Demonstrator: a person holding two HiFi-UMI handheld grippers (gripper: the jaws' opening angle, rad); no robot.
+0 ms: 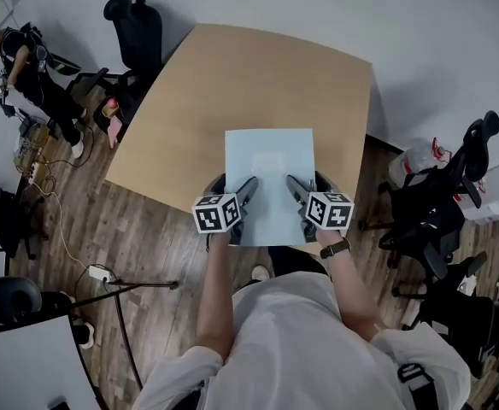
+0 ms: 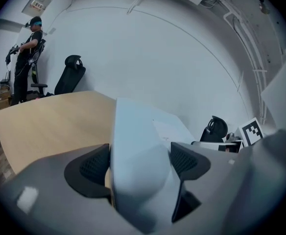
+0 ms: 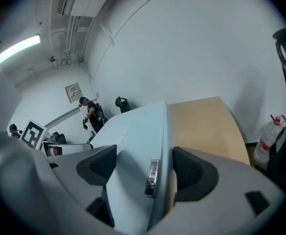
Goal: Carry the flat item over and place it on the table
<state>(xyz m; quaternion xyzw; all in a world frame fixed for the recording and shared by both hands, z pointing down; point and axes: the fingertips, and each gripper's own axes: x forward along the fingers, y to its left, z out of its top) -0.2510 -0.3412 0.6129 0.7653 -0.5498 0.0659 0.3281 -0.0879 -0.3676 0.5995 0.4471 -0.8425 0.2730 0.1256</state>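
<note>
A flat pale-blue rectangular item (image 1: 270, 182) is held level over the near edge of the light wooden table (image 1: 232, 84). My left gripper (image 1: 243, 196) is shut on its near left edge and my right gripper (image 1: 299, 195) on its near right edge. In the left gripper view the pale-blue item (image 2: 138, 165) fills the gap between both dark pads (image 2: 91, 168). The right gripper view shows the item's edge (image 3: 143, 155), with a small metal clasp (image 3: 152, 178), clamped between the pads (image 3: 192, 173). Its far half lies over the tabletop; whether it touches is unclear.
Black office chairs stand beyond the table's far left corner (image 1: 134, 28) and to the right (image 1: 442, 212). Another person (image 1: 27, 75) stands at far left among cables. A white table corner (image 1: 27, 361) and a stand (image 1: 126, 293) occupy the lower left floor.
</note>
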